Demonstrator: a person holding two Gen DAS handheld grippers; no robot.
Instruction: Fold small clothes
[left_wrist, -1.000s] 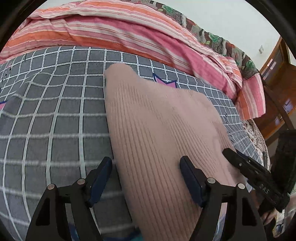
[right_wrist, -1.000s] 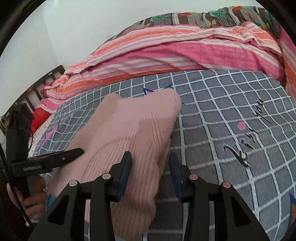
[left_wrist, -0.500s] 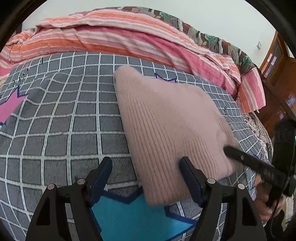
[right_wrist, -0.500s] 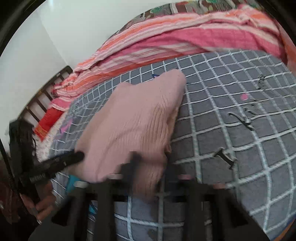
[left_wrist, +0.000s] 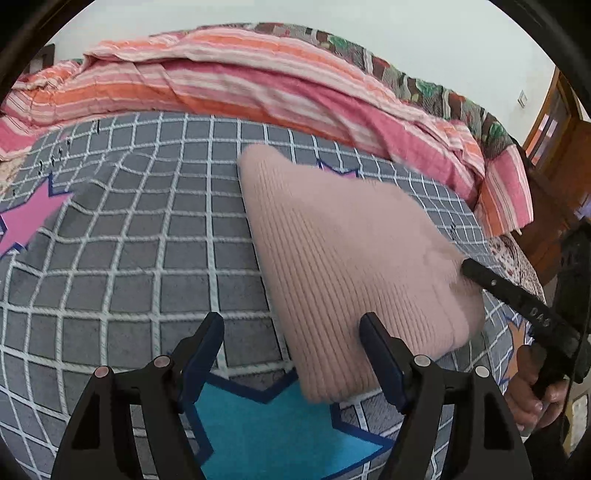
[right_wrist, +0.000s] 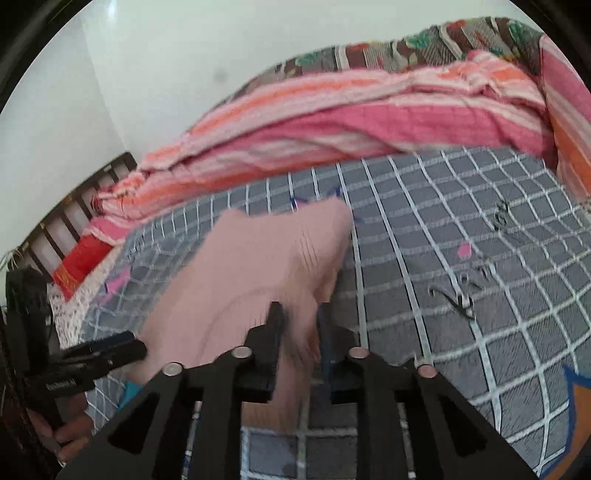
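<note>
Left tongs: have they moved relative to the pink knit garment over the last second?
Yes. The left tongs have drawn back toward the near edge of the bed: the pink knit garment now ends between the fingers, with the blue star on the checked sheet uncovered.

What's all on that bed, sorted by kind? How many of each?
Pink knitted garment: 1
Grey checked bedsheet: 1
Pink-and-orange striped blanket: 1
Floral patterned quilt behind it: 1
Handheld grippers: 2, left gripper and right gripper
Total: 6
</note>
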